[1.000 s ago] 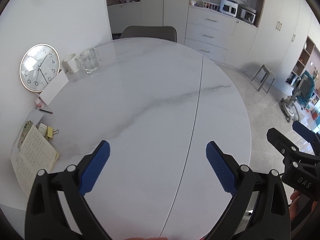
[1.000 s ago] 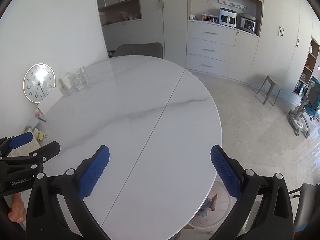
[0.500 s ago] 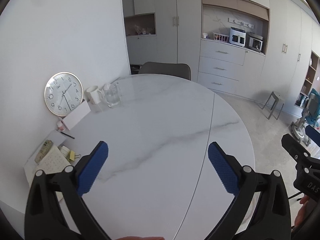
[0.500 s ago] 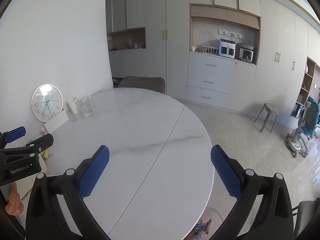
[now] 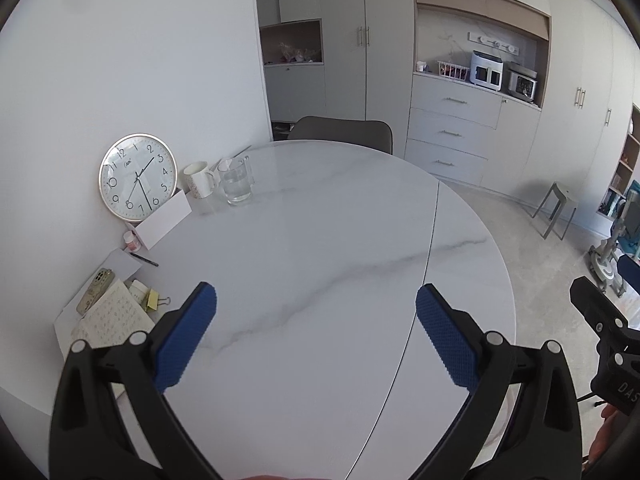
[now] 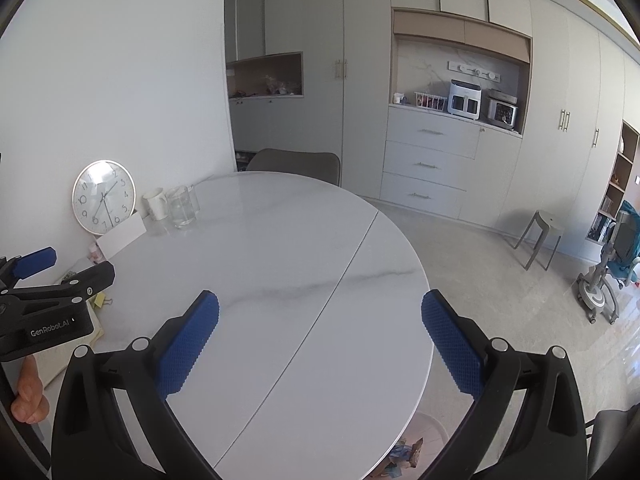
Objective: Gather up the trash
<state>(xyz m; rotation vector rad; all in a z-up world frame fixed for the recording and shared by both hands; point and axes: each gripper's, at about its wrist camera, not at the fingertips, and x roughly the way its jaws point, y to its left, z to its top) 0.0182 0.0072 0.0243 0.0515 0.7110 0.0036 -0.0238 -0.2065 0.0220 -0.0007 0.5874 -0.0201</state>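
My left gripper (image 5: pixel 316 312) is open and empty, held above the near part of the round white marble table (image 5: pixel 320 240). My right gripper (image 6: pixel 320 320) is open and empty too, above the table's near right part (image 6: pixel 300 260). A white bin (image 6: pixel 416 446) with wrappers in it stands on the floor under the table's near right edge. The left gripper also shows at the left edge of the right wrist view (image 6: pixel 44 276). The right gripper shows at the right edge of the left wrist view (image 5: pixel 600 320). No loose trash shows on the table top.
At the table's left side by the wall stand a clock (image 5: pixel 137 182), a white mug (image 5: pixel 199 179), a glass of water (image 5: pixel 236 182), a white card (image 5: pixel 166 220), a phone (image 5: pixel 96 290), a notebook (image 5: pixel 112 320) and clips. A chair (image 5: pixel 340 132) is behind; a stool (image 6: pixel 540 236) on the floor.
Both grippers have risen and tilted up, so the table looks farther away and more of the wall and cabinets shows. Both stay open and empty.
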